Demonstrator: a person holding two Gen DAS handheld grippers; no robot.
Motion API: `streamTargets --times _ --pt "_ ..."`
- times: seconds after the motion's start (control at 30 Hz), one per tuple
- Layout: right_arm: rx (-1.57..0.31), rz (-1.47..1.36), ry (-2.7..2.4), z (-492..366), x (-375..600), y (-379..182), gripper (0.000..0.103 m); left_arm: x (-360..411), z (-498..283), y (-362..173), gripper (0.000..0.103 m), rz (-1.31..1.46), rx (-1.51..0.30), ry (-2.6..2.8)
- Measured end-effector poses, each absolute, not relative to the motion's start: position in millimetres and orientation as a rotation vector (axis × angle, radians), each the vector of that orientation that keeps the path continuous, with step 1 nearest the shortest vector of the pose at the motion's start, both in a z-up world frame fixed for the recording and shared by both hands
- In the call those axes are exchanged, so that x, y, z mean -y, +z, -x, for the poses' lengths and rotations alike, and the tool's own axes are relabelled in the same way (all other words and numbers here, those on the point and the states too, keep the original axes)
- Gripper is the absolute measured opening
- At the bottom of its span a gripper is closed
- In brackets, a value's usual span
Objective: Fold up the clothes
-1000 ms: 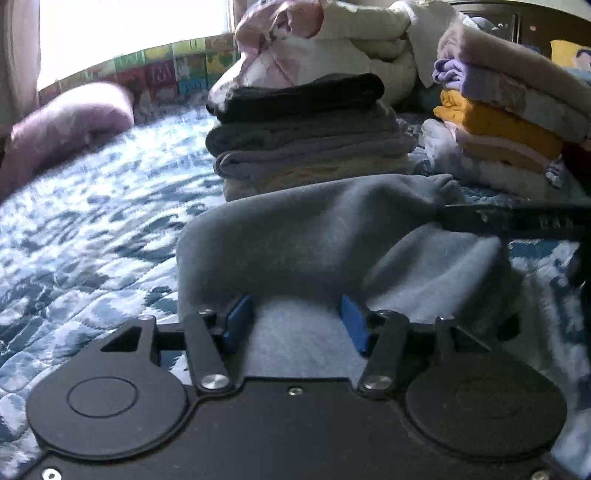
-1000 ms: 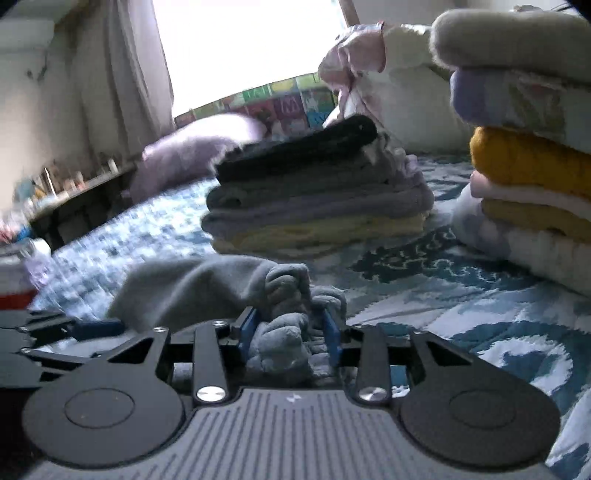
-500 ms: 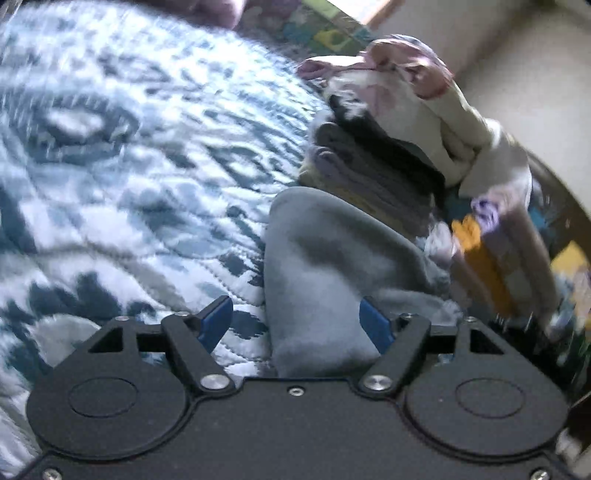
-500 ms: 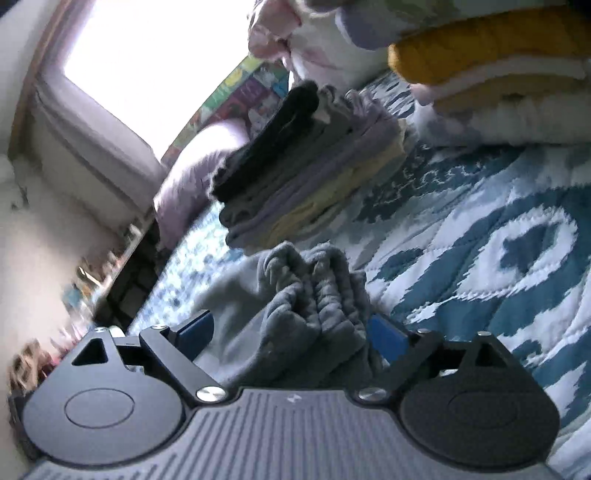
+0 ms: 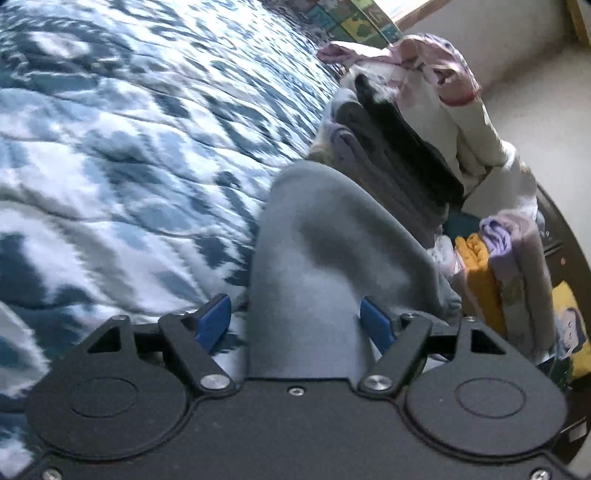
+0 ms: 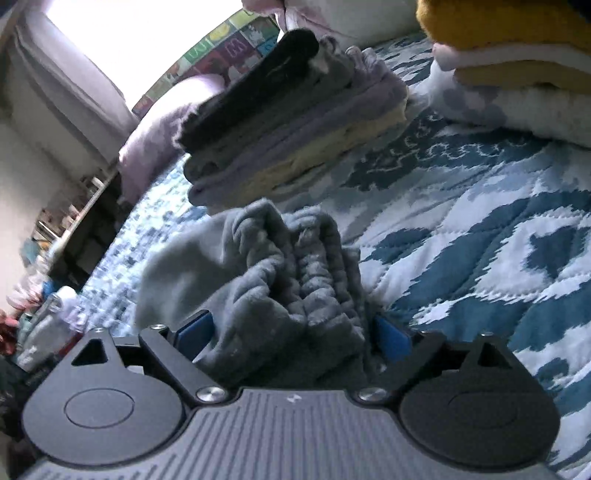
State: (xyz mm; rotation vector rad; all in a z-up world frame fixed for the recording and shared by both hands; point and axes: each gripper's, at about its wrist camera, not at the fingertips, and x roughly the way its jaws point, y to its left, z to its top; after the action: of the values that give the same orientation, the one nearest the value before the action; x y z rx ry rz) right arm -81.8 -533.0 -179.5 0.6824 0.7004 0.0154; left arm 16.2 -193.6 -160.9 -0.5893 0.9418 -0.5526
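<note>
A grey fleece garment (image 5: pixel 317 258) lies on a blue-and-white quilted bedspread (image 5: pixel 110 166), running from the bottom centre of the left wrist view up toward the middle of the frame. The left gripper (image 5: pixel 295 325) stands wide apart, its blue-padded fingers (image 5: pixel 212 323) set on either side of the cloth with a clear gap on the left, so it has no hold on the garment. Above and to the right of the garment, a stack of folded clothes (image 5: pixel 399 155), black on top over grey and lilac layers, sits on the bedspread, with a loose pile of white and pink laundry (image 5: pixel 443 92) behind it. At the right edge stands a second stack, including a mustard-yellow piece (image 5: pixel 480 280) and lilac ones.

In the right wrist view, the garment's bunched, gathered end (image 6: pixel 295 288) fills the lower centre of the frame between the spread fingers of the right gripper (image 6: pixel 291 332). The pads are well apart; whether they press the cloth cannot be told, though the fabric sits loosely between them. The folded stack (image 6: pixel 295 122) lies in the upper centre, just beyond the grey garment, and the yellow-and-white stack (image 6: pixel 517 55) occupies the upper right. A lilac pillow (image 6: pixel 166 122) rests at upper left beneath a bright window (image 6: pixel 147 29).
</note>
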Motion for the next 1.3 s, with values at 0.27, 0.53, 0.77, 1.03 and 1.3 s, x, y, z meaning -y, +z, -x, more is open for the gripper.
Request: streamTargets --times 0.27,0.53,0.77,1.03,1.3 --pt "-0.711 -0.66 0.01 83 530 -179 0.088 231 -5 -161 0.075 0.407 -0.912 -0.54" --pt "-0.707 -0.653 0.015 81 530 -182 0.088 232 -3 -162 0.073 0.388 -0.9 -0.536" --pt "-0.686 -0.624 0.037 83 527 -182 0.078 237 -1 -161 0.065 0.371 -0.885 -0.517" --pt "-0.636 -0.694 0.08 101 530 -176 0.058 222 15 -137 0.039 0.463 -0.871 -0.55" --pt "-0.618 -0.861 0.148 155 522 -161 0.053 205 57 -86 0.036 0.434 -0.831 -0.628"
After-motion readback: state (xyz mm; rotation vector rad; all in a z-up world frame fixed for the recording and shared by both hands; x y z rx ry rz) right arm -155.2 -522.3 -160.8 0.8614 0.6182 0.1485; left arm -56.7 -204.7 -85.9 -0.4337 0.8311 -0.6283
